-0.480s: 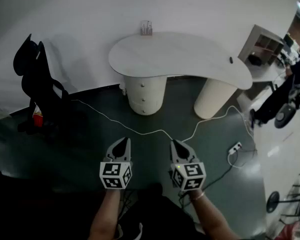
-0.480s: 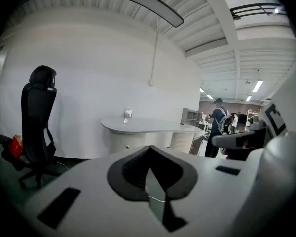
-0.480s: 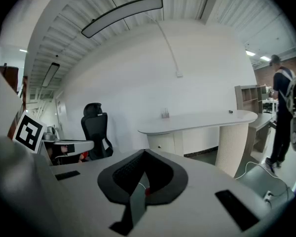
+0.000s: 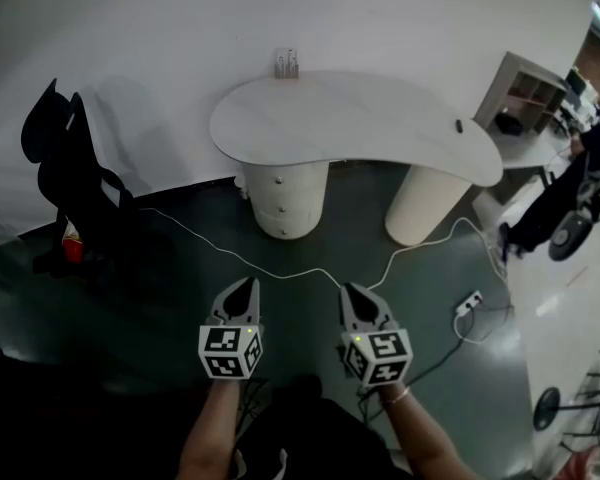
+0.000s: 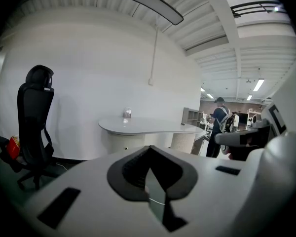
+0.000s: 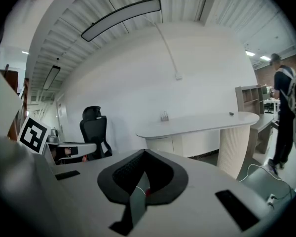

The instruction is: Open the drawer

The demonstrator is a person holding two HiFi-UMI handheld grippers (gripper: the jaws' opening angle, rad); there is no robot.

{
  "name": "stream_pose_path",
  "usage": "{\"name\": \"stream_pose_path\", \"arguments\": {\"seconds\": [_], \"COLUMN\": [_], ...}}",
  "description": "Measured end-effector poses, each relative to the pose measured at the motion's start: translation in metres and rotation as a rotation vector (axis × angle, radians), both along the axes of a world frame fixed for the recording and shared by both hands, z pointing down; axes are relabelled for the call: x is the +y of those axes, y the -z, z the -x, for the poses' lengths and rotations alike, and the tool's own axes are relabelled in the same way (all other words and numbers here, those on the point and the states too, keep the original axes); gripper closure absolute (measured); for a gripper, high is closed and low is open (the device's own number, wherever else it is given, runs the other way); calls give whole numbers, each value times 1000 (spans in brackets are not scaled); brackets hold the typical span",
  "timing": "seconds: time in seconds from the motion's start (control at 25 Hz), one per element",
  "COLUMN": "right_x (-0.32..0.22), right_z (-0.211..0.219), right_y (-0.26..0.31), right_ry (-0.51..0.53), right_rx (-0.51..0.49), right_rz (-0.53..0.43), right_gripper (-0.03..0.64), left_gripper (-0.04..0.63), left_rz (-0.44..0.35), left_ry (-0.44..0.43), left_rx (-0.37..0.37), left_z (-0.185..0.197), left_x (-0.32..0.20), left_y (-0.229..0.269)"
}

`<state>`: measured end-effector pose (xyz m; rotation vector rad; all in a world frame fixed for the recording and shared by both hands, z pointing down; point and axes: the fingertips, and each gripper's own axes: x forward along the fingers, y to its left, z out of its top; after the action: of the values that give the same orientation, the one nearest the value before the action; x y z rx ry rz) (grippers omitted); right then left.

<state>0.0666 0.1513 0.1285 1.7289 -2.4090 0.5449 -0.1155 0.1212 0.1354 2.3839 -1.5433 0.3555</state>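
Well ahead of your left claw [image 4: 247, 282] and right claw [image 4: 349, 288], both closed and empty, the drawer unit [image 4: 280, 203] stands beneath the white bench [image 4: 350, 118].

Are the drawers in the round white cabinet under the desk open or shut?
Shut: the round white drawer cabinet under the white curved desk has every front flush, none pulled out.

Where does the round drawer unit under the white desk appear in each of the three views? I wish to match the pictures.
Head view: the drawer unit stands upper centre, under the left end of the desk.
Left gripper view: left of centre, under the desk top.
Right gripper view: just right of centre, under the desk's left end.
Shared landmark: the black office chair, left of the desk in every view.
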Motion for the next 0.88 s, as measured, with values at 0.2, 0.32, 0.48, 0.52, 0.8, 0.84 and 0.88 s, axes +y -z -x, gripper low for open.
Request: {"name": "stream_pose_path", "arguments": {"seconds": [0.2, 0.32, 0.48, 0.52, 0.8, 0.84, 0.88], "right_x": [-11, -19, -28, -30, -62, -69, -76], "right_z": [-15, -23, -29, -29, -35, -36, -36], "right_y": [1, 1, -1, -2, -13, -15, -17], "right_ry": [-14, -22, -25, -27, -46, -49, -52], "right_rx": [3, 2, -3, -4, -6, -5, -2], "right_rz": [-7, -16, -12, -7, 18, 23, 27], "right_gripper": [614, 614, 614, 614, 614, 614, 614], "left_gripper": [591, 591, 591, 591, 553, 544, 532], "left_rz": [2, 1, -11, -11, -4, 0, 5], "left_ry": [9, 12, 37, 42, 50, 50, 49], "left_rx": [-10, -26, -29, -34, -40, -40, -40], "left_z": [-11, -16, -20, -19, -20, -20, -19], "left_x": [-11, -21, -39, -45, -102, -111, -120], "left_y": [-3, -5, -3, -4, -14, -16, -19]}}
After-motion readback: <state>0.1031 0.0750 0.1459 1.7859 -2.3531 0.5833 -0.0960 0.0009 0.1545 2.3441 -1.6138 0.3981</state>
